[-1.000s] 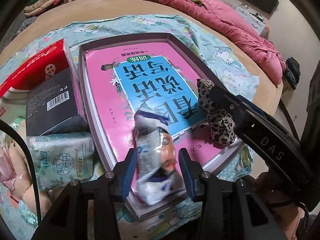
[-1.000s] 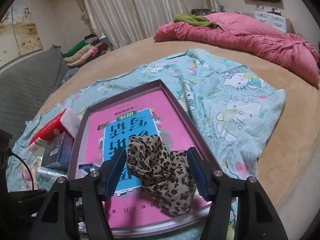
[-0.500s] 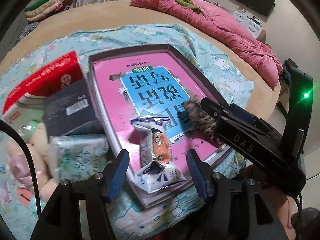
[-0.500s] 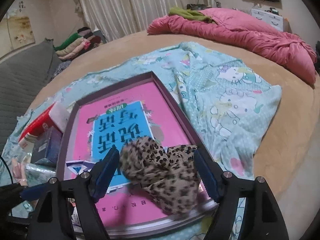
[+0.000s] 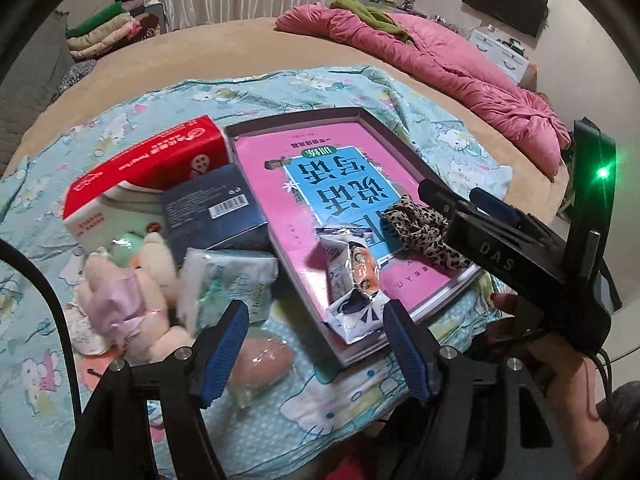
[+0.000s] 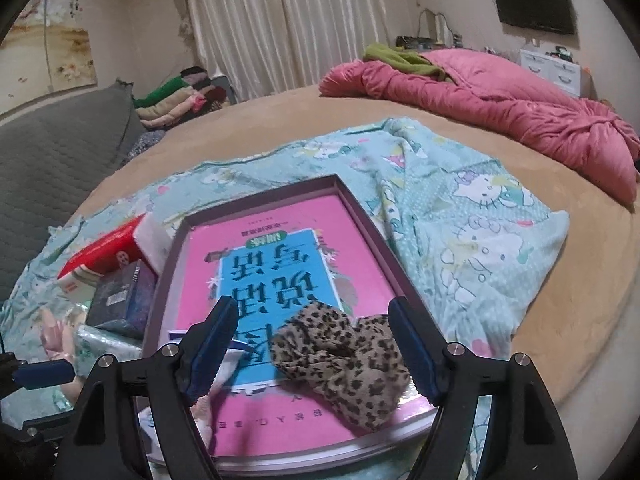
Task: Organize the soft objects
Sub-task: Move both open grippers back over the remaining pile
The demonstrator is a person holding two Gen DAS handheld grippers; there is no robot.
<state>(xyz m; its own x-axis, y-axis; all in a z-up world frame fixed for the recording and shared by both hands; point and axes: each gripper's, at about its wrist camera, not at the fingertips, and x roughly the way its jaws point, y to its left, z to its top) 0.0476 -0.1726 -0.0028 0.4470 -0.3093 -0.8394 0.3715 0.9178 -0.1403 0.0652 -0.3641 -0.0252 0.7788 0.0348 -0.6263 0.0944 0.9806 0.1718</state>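
Observation:
A shallow purple-rimmed box with a pink and blue book cover in it lies on a teal cartoon blanket. On the cover's near part lie a white and blue snack packet and a leopard-print scrunchie. My left gripper hovers above and short of the packet, its jaws still opening with nothing between the pads. My right gripper stands open astride the scrunchie without pressing it. In the left wrist view the right gripper reaches in from the right.
Left of the box lie a red and white tissue pack, a dark blue carton, a pale tissue packet, a plush toy and a pink sponge egg. A pink quilt lies on the tan bed behind.
The left gripper let go of the snack packet, which now lies on the book cover, and drew back and up. The right gripper widened around the scrunchie, which settled on the cover.

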